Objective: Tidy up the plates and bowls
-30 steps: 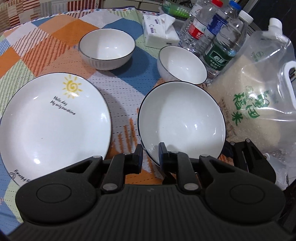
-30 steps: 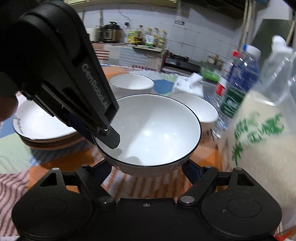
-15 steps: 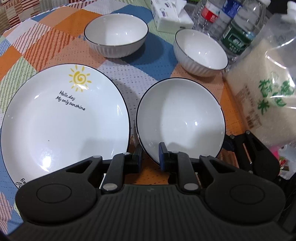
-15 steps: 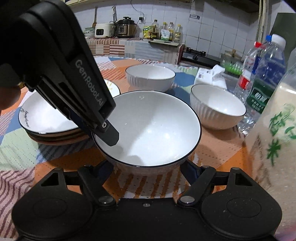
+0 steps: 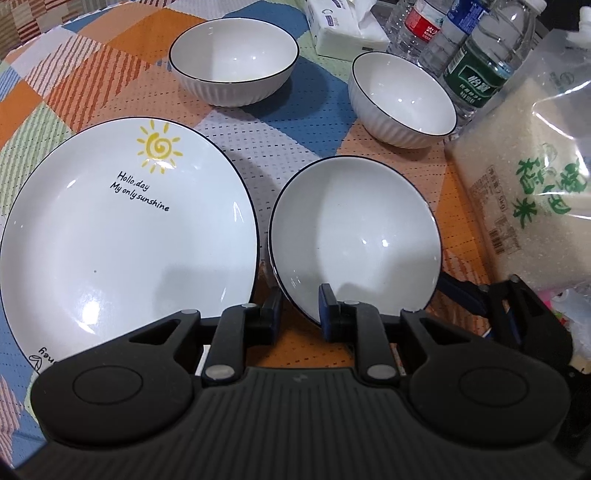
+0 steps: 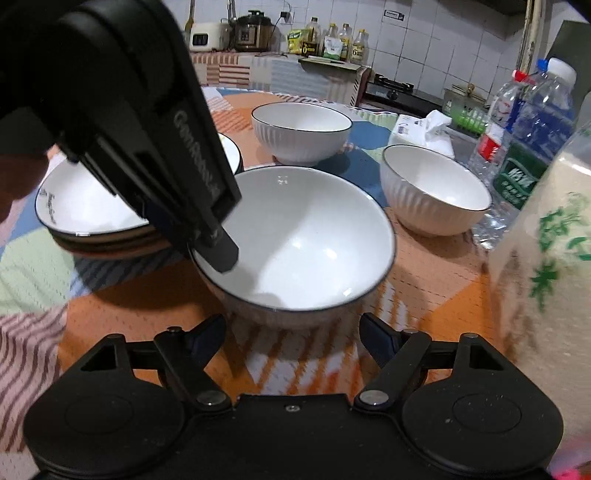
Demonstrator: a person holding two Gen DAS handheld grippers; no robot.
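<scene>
A white bowl with a dark rim (image 5: 354,236) stands mid-table, and my left gripper (image 5: 299,306) is shut on its near rim. In the right wrist view one of its fingers (image 6: 221,254) dips inside the bowl (image 6: 314,240). My right gripper (image 6: 291,328) is open just short of the bowl's base, touching nothing. Left of the bowl lies a white sun-print plate (image 5: 122,236), the top of a low stack (image 6: 92,218). Two more white ribbed bowls stand behind, one far left (image 5: 234,59) and one far right (image 5: 404,96).
A clear bag of rice (image 5: 524,199) crowds the right side next to the held bowl. Water bottles (image 5: 480,66) and a tissue pack (image 5: 343,33) line the far edge. A patchwork cloth (image 5: 92,74) covers the table.
The right gripper's fingers flanked the bowl's base before; now they sit slightly back from it. The left gripper keeps its hold on the rim, and both views have tilted a little.
</scene>
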